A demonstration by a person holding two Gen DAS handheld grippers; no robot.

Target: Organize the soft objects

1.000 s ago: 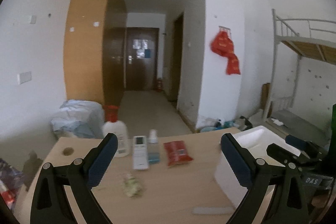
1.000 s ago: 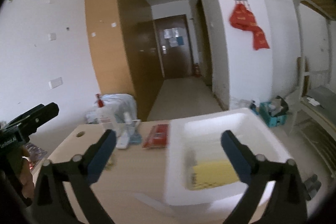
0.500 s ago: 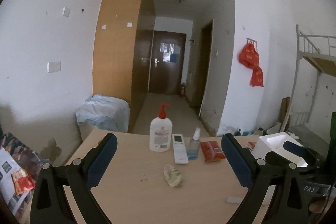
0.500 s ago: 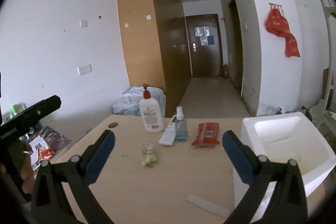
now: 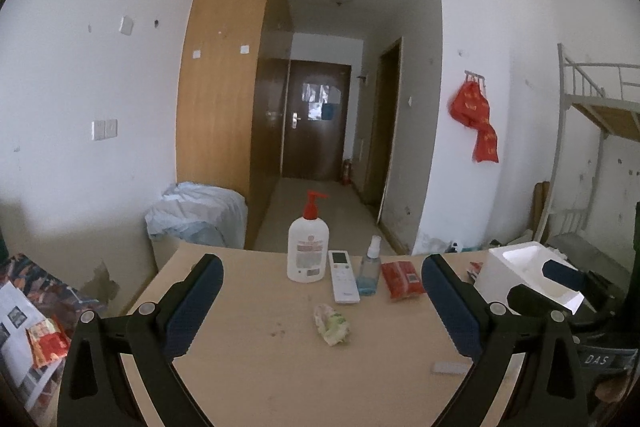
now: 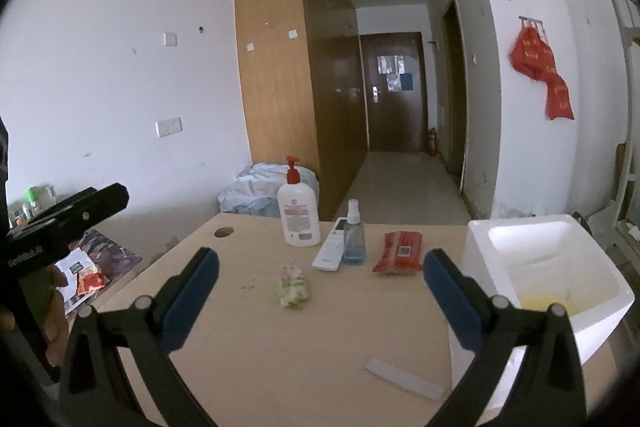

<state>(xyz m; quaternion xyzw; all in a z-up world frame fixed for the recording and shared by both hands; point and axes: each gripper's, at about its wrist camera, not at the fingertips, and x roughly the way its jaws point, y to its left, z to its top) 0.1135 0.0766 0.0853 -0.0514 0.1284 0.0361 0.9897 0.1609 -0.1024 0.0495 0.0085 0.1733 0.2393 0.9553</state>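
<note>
A crumpled green-and-white packet [image 5: 332, 323] [image 6: 293, 285] lies mid-table. A red soft pack [image 5: 402, 279] [image 6: 399, 251] lies flat further right. A white foam box [image 6: 548, 275] [image 5: 528, 277] stands at the table's right end, with something yellow on its floor. My left gripper [image 5: 320, 301] is open and empty, held above the near table edge with the crumpled packet between its fingers' lines. My right gripper [image 6: 320, 287] is open and empty too, short of the packet. The left gripper's body shows at the left edge of the right wrist view.
A white pump bottle [image 5: 307, 251] [image 6: 298, 215], a white remote [image 5: 343, 275] [image 6: 331, 247] and a small blue spray bottle [image 5: 369, 271] [image 6: 353, 239] stand at the table's [image 5: 260, 347] far side. A pale flat strip [image 6: 404, 379] lies near the front right. Papers lie below on the left.
Both views have swung left and pulled back: the foam box slid from the middle to the right edge, and the bottles and packets came to the centre. Both grippers stayed open.
</note>
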